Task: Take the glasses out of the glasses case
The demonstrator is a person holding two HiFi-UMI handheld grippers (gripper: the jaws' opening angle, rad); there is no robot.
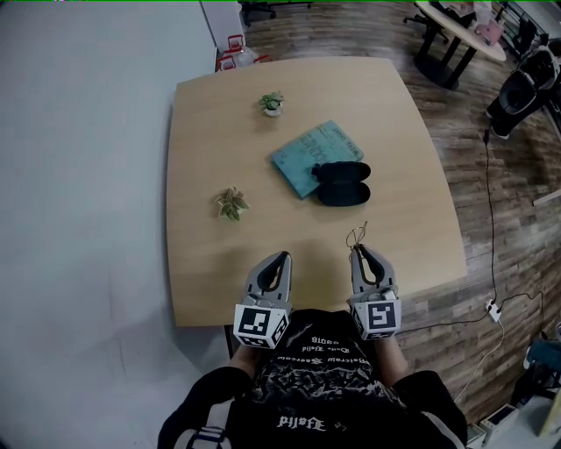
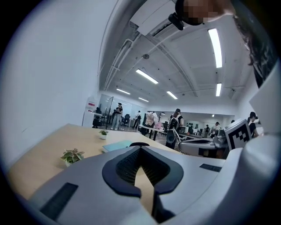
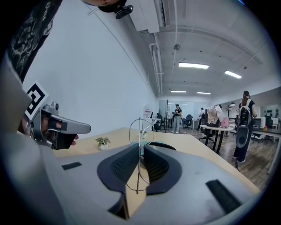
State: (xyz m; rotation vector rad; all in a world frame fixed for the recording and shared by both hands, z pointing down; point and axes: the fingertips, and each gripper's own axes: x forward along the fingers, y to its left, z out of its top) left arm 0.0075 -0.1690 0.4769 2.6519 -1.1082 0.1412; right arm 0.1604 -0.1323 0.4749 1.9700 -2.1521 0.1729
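Pinching the thin wire-framed glasses point(image 3: 139, 154) upright, the right tool point(image 1: 358, 252) holds them over the worktop's point(image 1: 219, 272) near edge, well apart from the open black glasses case point(image 1: 343, 193) farther out, so they appear already removed. The left tool point(image 1: 284, 258) is closed on nothing.

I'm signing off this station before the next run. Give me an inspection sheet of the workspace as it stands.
Surface: light wooden table.
Job's things: black glasses case lies open at the teal book's edge; wire-framed glasses are out of it.
Clutter: teal book, far plant, near plant.
Tools: left tool shut, empty; right tool shut on the glasses.
Cables: black cable runs over the floor to a power strip.
Surroundings: wood floor, round table, people far off.
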